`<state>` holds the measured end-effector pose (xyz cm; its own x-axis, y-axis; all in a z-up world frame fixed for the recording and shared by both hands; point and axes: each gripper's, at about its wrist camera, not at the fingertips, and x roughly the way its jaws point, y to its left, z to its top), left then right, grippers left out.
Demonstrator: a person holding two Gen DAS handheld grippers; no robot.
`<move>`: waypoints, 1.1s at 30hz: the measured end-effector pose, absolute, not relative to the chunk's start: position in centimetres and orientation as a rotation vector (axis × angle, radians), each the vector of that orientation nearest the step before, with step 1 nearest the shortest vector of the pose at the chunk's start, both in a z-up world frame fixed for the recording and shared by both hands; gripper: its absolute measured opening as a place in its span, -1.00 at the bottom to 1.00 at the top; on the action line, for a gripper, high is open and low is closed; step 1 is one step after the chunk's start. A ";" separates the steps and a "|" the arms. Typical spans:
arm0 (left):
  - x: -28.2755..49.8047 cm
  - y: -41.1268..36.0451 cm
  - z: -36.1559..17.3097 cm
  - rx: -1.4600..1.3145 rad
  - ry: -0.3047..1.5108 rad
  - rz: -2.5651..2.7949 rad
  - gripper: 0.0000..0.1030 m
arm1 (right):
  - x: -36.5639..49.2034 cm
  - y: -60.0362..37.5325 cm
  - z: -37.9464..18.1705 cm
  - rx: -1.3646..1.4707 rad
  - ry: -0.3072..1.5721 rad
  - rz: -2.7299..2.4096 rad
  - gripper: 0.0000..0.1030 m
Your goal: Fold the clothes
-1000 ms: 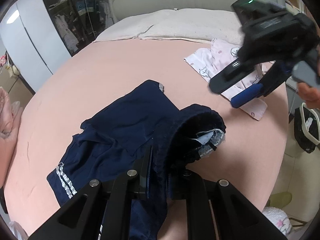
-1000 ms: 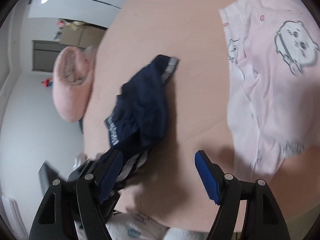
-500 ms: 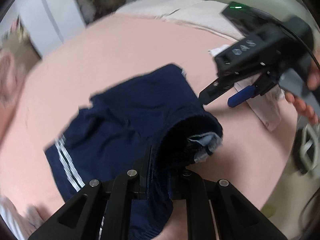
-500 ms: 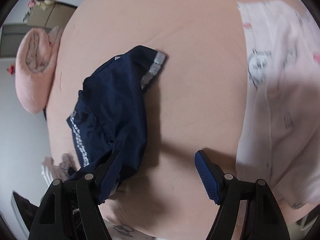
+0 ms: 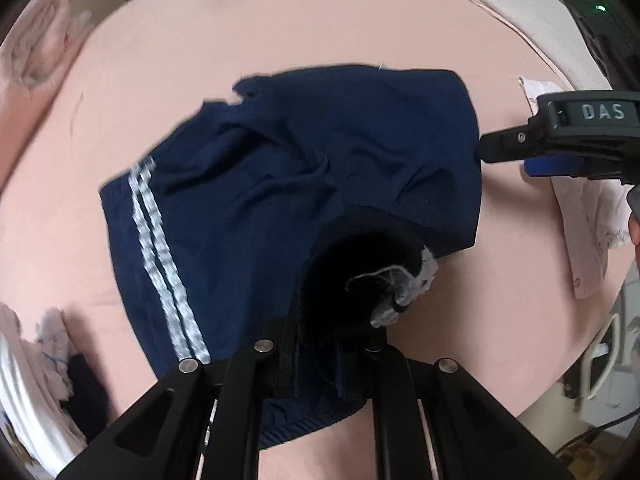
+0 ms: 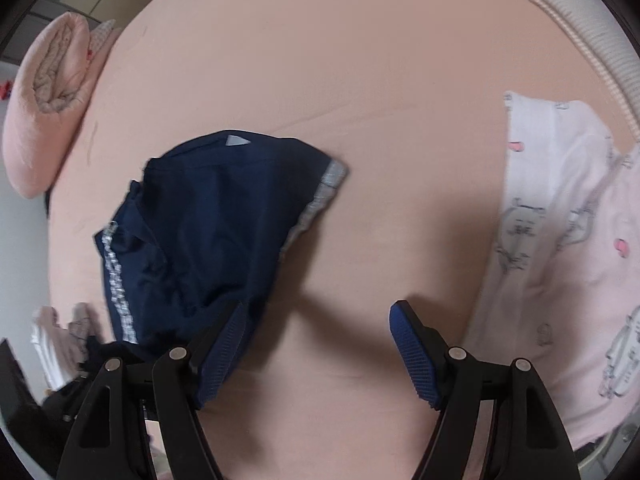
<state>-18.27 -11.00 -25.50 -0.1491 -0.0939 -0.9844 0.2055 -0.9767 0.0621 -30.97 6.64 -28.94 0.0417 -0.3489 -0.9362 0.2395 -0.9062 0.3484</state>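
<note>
Jaws first: those of my left gripper (image 5: pixel 320 344) are pressed together on the dark waistband of a pair of navy blue fabric shorts with two silvery-white side stripes (image 5: pixel 288 184), so the bunched band with its pale label stands right at my fingertips while the rest of the garment spreads away from them, rumpled, over the round peach-pink bed sheet (image 5: pixel 280 28). Those of my right gripper (image 6: pixel 316 356) stand wide apart with nothing between them but bare sheet. In the right wrist view the shorts lie to the left of that gap, and their near edge shows just behind my left blue ribbed pad (image 6: pixel 222 354); whether cloth and pad touch I cannot tell. From the left wrist view, the right gripper's black tip sits just beside the far right edge of the shorts.

Counting: one pair of navy shorts; one pale pink cotton garment printed with grey cartoon animals (image 6: pixel 568 240), lying flat on the sheet to the right of my open jaws and apart from the shorts; one rolled pink quilt (image 6: pixel 48 108) at the bed's left edge; two grippers; two stripes on the visible side seam of the shorts. A small heap of light and dark clothes (image 5: pixel 52 344) sits at the bed's lower left edge, too jumbled to count.
</note>
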 end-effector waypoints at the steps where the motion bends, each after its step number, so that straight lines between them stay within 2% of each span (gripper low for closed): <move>1: -18.3 -11.2 -25.6 1.912 0.151 -2.224 -0.80 | -31.2 6.6 -29.0 1.912 -0.120 -1.909 0.44; 14: -17.5 -11.3 -24.6 1.905 0.129 -2.220 -0.80 | -34.0 6.1 -31.3 1.927 -0.329 -1.850 0.44; 20: -17.2 -11.5 -25.1 1.923 0.148 -2.205 -0.80 | -35.0 5.0 -31.4 1.913 -0.331 -1.875 0.40; 23: -17.1 -11.5 -25.1 1.925 0.150 -2.206 -0.80 | -35.7 4.1 -31.5 1.935 -0.296 -1.902 -0.11; 24: -17.0 -11.6 -25.1 1.924 0.149 -2.206 -0.80 | -35.9 4.0 -31.6 1.944 -0.301 -1.899 -0.20; 28: -16.9 -11.7 -24.8 1.918 0.155 -2.210 -0.80 | -36.5 3.9 -32.0 1.970 -0.330 -1.882 -0.26; 31: -16.8 -11.7 -24.9 1.917 0.145 -2.207 -0.80 | -36.3 4.1 -32.1 1.962 -0.284 -1.906 -0.57; 32: -16.8 -11.6 -24.9 1.918 0.141 -2.207 -0.80 | -36.2 4.3 -32.2 1.956 -0.273 -1.922 -0.75; 33: -16.7 -11.5 -25.0 1.922 0.140 -2.207 -0.80 | -36.1 4.6 -32.4 1.942 -0.282 -1.933 -0.84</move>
<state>-16.70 -11.52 -24.95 -0.1267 -0.0966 -0.9872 0.2204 -0.9731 0.0669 -36.07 4.63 -32.36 0.0315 -0.4042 -0.9141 0.1258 -0.9057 0.4048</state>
